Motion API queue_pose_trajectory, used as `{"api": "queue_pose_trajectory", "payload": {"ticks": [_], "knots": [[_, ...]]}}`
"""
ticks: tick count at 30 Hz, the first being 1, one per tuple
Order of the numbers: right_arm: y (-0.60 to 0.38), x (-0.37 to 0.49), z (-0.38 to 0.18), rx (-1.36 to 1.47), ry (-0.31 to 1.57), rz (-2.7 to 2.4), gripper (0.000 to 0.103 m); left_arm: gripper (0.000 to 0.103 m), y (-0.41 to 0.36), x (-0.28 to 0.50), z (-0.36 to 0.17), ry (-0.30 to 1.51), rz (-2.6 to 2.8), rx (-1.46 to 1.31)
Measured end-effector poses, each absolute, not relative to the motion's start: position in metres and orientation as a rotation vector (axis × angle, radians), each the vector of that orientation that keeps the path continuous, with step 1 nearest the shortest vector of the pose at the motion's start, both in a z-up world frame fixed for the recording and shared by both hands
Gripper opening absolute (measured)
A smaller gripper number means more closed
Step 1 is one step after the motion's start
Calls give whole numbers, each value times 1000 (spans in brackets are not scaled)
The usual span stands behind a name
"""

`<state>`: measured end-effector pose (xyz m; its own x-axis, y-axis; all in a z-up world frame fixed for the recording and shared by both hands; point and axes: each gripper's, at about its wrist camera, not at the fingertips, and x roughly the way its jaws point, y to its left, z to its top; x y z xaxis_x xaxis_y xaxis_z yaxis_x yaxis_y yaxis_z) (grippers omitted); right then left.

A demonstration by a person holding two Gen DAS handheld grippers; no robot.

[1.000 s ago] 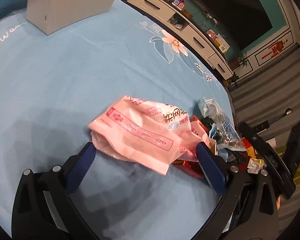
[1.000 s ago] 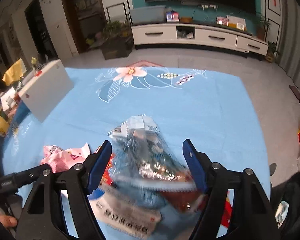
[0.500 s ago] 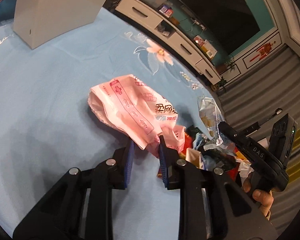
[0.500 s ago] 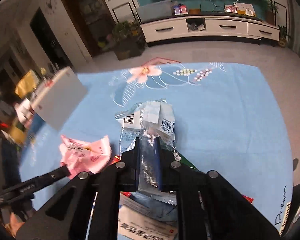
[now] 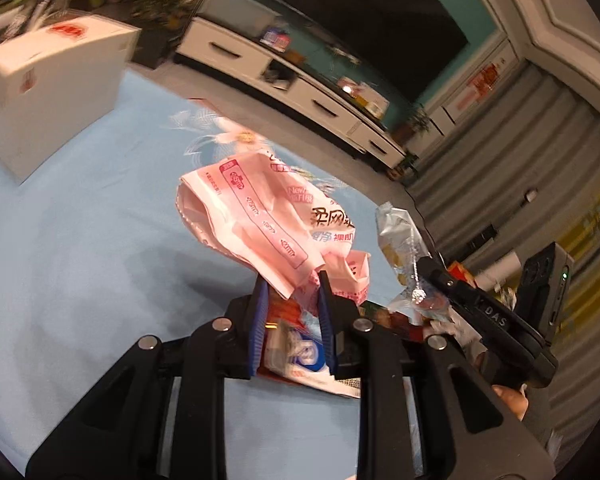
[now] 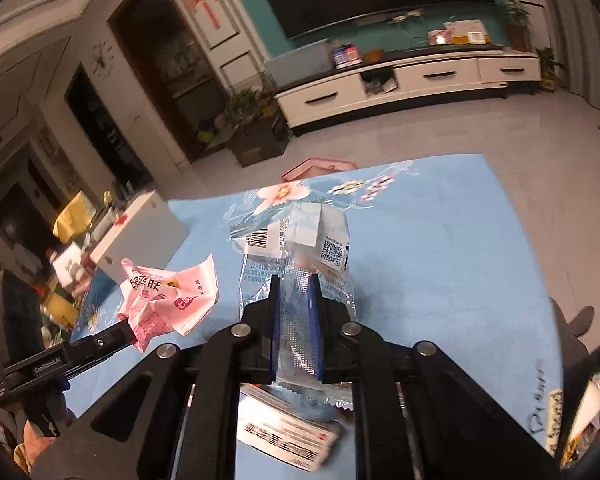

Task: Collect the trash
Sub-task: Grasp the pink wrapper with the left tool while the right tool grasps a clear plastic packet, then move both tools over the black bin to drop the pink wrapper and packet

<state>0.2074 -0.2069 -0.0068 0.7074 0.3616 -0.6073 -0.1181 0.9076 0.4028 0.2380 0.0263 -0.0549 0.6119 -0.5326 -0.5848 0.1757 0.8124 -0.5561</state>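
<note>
A crumpled pink plastic wrapper (image 5: 260,216) with red print hangs above the blue cloth, and my left gripper (image 5: 292,288) is shut on its lower edge. A clear and silver wrapper (image 6: 296,236) with a barcode and QR code stands up from my right gripper (image 6: 295,284), which is shut on it. The left wrist view shows the right gripper (image 5: 432,268) at the right with that clear wrapper (image 5: 396,232). In the right wrist view, the left gripper (image 6: 128,330) holds the pink wrapper (image 6: 172,292) at lower left.
More wrappers lie in a pile (image 5: 300,356) on the flowered blue cloth (image 5: 80,260) below both grippers, among them a white printed pack (image 6: 284,436). A white box (image 5: 52,92) stands at the cloth's far left. A hand (image 5: 508,400) grips the right tool.
Both grippers went from open around the wrappers to shut on them. Each has since risen, lifting the pink wrapper and the clear wrapper off the pile.
</note>
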Motion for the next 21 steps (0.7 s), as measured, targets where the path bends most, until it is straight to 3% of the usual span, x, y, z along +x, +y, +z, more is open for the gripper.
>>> {"api": "queue_pose_trajectory", "payload": {"ticks": [12, 21], "knots": [[-315, 130, 3, 407, 642, 28, 14, 25, -121, 228, -24, 814, -663, -282], [-383, 70, -29, 470, 644, -231, 14, 25, -237, 209, -41, 875, -830, -147]]}}
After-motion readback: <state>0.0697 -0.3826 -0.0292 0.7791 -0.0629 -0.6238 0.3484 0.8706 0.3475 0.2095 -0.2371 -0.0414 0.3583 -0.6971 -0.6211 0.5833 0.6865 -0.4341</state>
